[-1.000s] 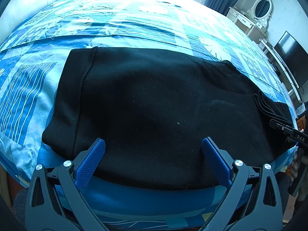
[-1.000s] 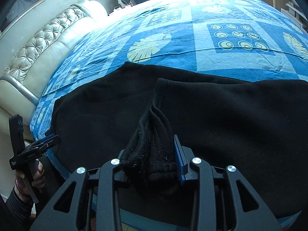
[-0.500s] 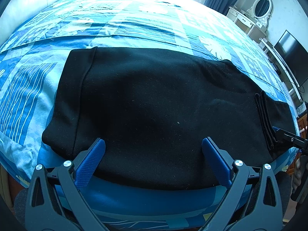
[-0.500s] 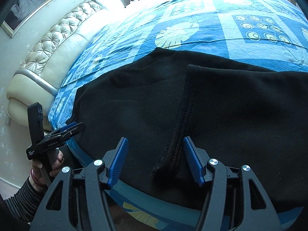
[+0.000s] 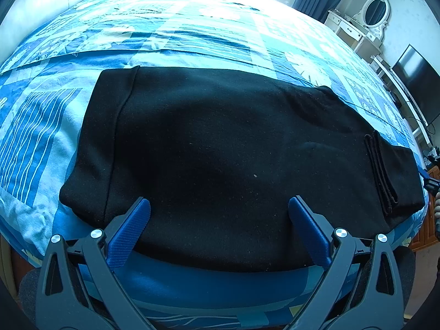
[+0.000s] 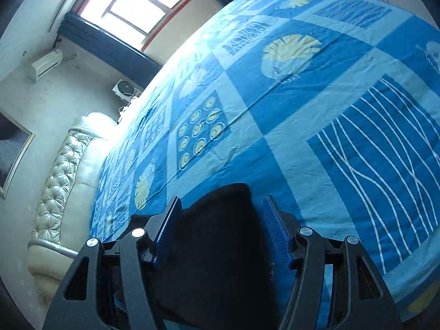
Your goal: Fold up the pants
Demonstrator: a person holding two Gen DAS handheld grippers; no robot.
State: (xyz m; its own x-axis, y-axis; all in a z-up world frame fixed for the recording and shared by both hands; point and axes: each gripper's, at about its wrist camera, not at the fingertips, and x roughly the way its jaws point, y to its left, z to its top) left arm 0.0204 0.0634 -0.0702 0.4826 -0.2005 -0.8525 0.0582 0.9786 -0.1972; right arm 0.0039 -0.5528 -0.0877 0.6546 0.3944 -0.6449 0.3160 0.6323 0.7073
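Observation:
Black pants [image 5: 220,151] lie flat and folded across the blue patterned bedspread [image 5: 192,27]. A ribbed hem edge [image 5: 381,176] rests on top near their right end. My left gripper [image 5: 220,209] is open, its blue pads wide apart over the pants' near edge. In the right wrist view, one corner of the pants [image 6: 220,233] lies between the fingers of my right gripper [image 6: 222,209]. That gripper is open, with bedspread showing between the cloth and the right pad [image 6: 275,228]. In the left wrist view only a sliver of the right gripper [image 5: 431,185] shows at the right edge.
The bedspread [image 6: 302,110] stretches far beyond the pants. A tufted cream headboard [image 6: 63,170] bounds one side of the bed. A white dresser with an oval mirror [image 5: 357,27] and a dark screen [image 5: 415,82] stand beyond the other side. A bright window [image 6: 132,2] is behind.
My right gripper opened and let go of the bunched hem, which now lies flat on the pants. It then swung sideways and rolled, and now frames a corner of the pants. The left gripper stayed still.

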